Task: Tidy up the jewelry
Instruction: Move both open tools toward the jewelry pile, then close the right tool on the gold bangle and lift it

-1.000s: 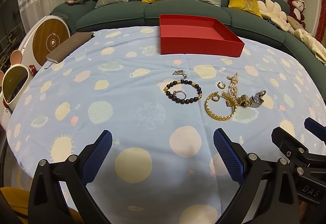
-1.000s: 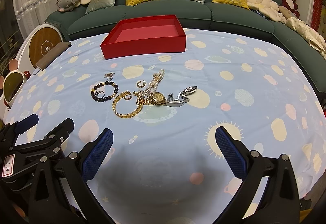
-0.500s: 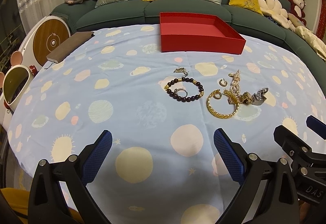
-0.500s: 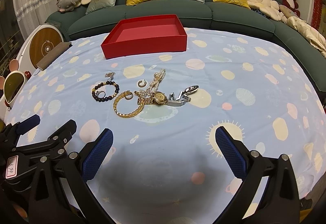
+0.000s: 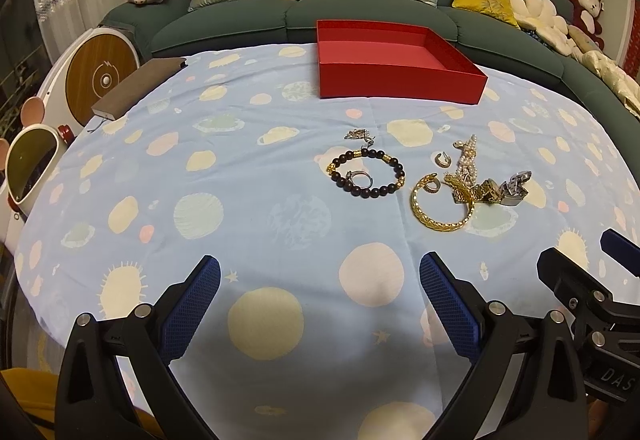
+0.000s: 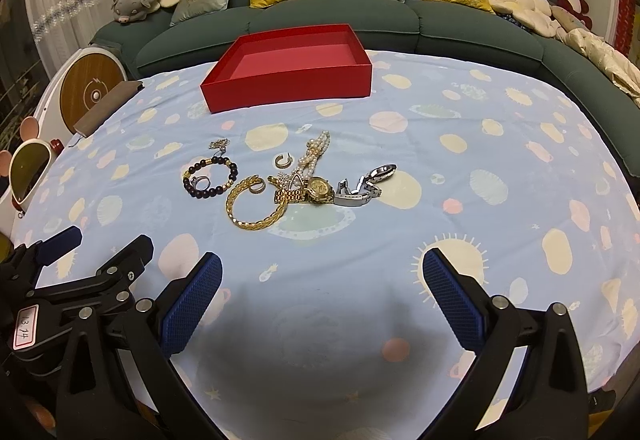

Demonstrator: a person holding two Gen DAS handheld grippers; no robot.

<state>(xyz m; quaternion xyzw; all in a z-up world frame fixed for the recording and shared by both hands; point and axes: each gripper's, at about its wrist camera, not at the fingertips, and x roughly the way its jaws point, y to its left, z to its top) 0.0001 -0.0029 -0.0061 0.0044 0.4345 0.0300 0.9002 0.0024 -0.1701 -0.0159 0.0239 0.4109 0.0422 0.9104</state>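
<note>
The red box (image 6: 288,69) holds nothing; jewelry (image 6: 280,187) lies on the tabletop (image 6: 460,167). Left tool (image 5: 320,300) and right tool (image 6: 322,294) both spread wide.

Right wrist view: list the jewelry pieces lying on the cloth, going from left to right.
Dark beaded bracelet with a ring inside its loop → gold chain bracelet → gold watch → silver watch. The small earrings and the pearl strand overlap these, so they are left out.

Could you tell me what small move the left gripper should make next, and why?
Probably ease the left gripper forward toward the beaded bracelet: its jaws are open and empty, the bracelet lies apart from the tangled pile, and the red box holds nothing.
</note>
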